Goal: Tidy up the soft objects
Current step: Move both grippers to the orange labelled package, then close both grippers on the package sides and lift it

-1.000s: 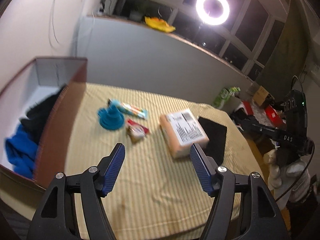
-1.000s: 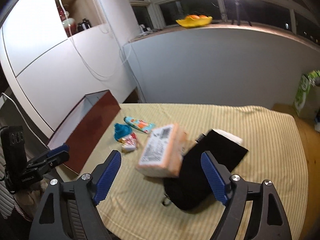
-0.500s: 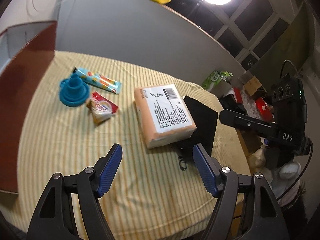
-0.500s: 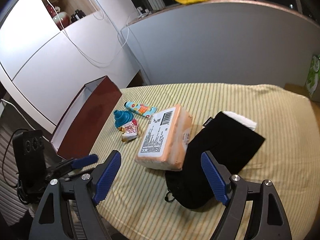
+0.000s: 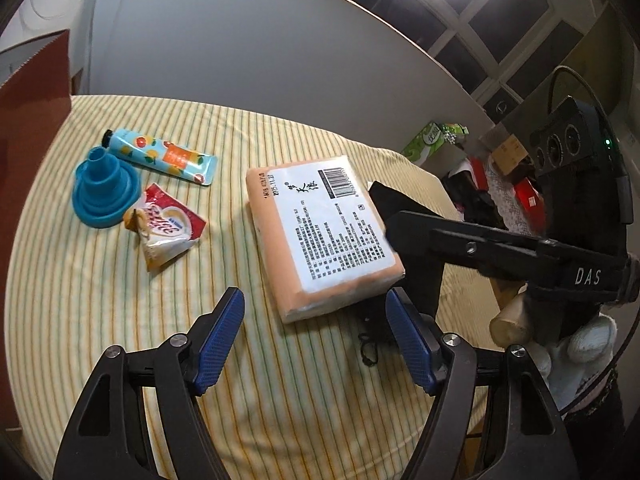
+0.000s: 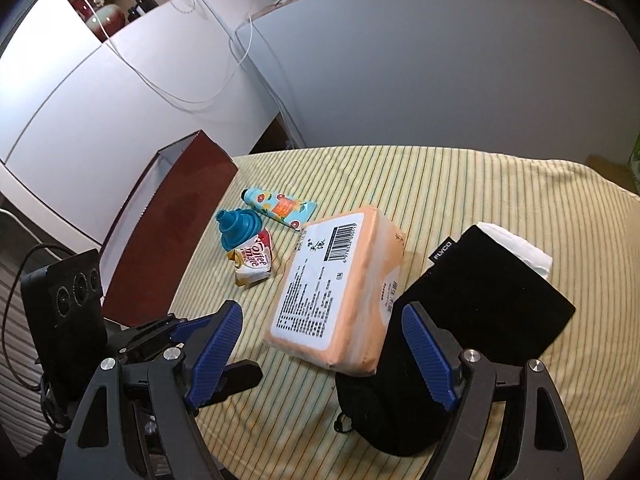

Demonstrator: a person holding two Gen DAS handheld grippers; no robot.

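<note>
An orange tissue pack (image 5: 324, 236) (image 6: 340, 292) with a white printed label lies on the striped cloth, partly over a black pouch (image 6: 480, 300) (image 5: 400, 204). My left gripper (image 5: 315, 304) hangs open just short of the pack's near end, with nothing between its blue pads. Open too, my right gripper (image 6: 322, 312) hovers over the pack's near corner, and its pads touch nothing. Left of the pack lie a blue folding funnel (image 5: 105, 192) (image 6: 239, 228), a hand-cream tube (image 5: 160, 156) (image 6: 280, 210) and a creamer sachet (image 5: 166, 232) (image 6: 254, 264).
A brown box (image 6: 168, 232) (image 5: 28, 92) stands at the cloth's left edge. White tissue (image 6: 520, 250) pokes out from behind the pouch. The right gripper's black body (image 5: 500, 248), held by a gloved hand (image 5: 580, 344), crosses the right of the left wrist view. Clutter lies past the table.
Both grippers have come closer to the tissue pack and tipped downward. The brown box has slid toward the left edge of the left wrist view. The objects have not moved.
</note>
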